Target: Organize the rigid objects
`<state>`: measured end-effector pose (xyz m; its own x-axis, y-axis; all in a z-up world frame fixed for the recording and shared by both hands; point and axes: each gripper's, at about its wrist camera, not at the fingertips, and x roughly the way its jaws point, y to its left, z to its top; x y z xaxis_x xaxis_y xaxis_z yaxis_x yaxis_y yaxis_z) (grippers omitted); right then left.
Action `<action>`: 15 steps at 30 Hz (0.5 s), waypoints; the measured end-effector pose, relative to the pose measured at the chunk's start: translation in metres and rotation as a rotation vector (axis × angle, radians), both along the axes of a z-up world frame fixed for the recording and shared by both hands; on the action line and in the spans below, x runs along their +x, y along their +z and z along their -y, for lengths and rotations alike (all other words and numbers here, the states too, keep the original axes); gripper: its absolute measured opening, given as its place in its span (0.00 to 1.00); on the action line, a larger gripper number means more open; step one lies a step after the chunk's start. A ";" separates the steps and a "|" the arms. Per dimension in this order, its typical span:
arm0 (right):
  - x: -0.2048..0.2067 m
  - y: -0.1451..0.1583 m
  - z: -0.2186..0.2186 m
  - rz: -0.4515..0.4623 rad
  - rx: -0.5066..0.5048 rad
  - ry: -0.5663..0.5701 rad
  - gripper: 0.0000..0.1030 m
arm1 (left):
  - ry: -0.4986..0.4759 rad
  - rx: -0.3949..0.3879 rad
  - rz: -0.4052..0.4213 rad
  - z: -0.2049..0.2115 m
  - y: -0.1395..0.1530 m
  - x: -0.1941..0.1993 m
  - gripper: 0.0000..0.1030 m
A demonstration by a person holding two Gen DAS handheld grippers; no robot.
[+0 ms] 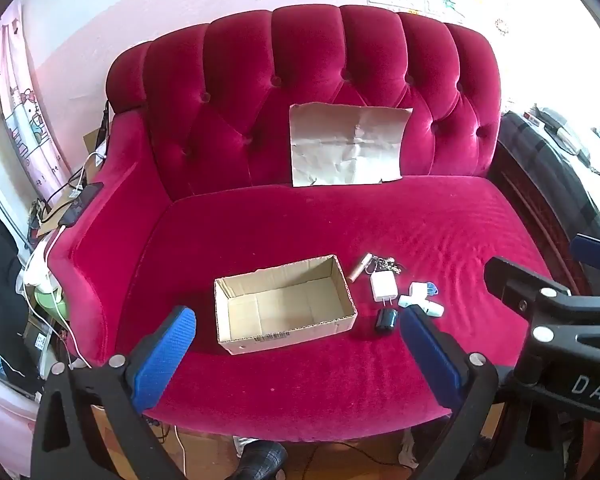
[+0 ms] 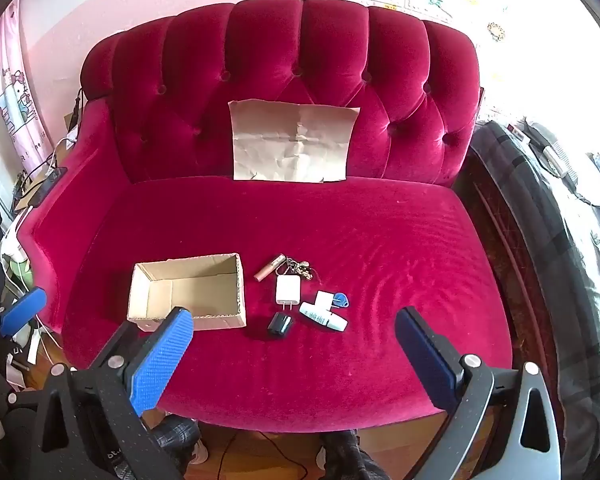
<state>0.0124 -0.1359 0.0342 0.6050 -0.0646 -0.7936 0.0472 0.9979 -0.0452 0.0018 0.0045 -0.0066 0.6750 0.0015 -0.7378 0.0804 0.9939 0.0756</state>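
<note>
From the left wrist, the cardboard box (image 1: 286, 304) sits empty on the red sofa (image 1: 300, 380), between the spread, empty-handed pads of the left gripper (image 1: 296, 354). Just to its right lie the small items: a pink tube (image 1: 359, 267), keys (image 1: 386, 265), a white charger (image 1: 383, 286), a black adapter (image 1: 386, 320) and a white bottle (image 1: 420, 305). Nothing is packed, so the task looks unstarted

From the right wrist, the right gripper (image 2: 294, 358) hangs wide and holds nothing, near the front edge of the sofa (image 2: 300, 392). The box (image 2: 188, 294) shows a bare floor; the charger (image 2: 287, 291), adapter (image 2: 280, 324), bottle (image 2: 323, 315), tube (image 2: 269, 267), keys (image 2: 300, 270) and a blue tag (image 2: 341, 300) all wait outside it
</note>
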 end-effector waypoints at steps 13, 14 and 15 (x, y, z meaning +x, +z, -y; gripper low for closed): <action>0.001 0.002 0.003 0.004 0.002 0.000 1.00 | 0.003 0.004 0.005 0.000 0.001 -0.001 1.00; 0.001 0.002 0.003 0.006 0.002 0.000 1.00 | 0.002 0.003 0.005 0.000 0.001 -0.002 1.00; 0.001 0.002 0.003 0.007 0.001 0.000 1.00 | 0.002 0.002 0.006 0.000 0.001 -0.002 1.00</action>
<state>0.0131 -0.1387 0.0364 0.6108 -0.0637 -0.7892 0.0476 0.9979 -0.0437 -0.0001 0.0050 -0.0057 0.6790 0.0043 -0.7341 0.0781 0.9939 0.0782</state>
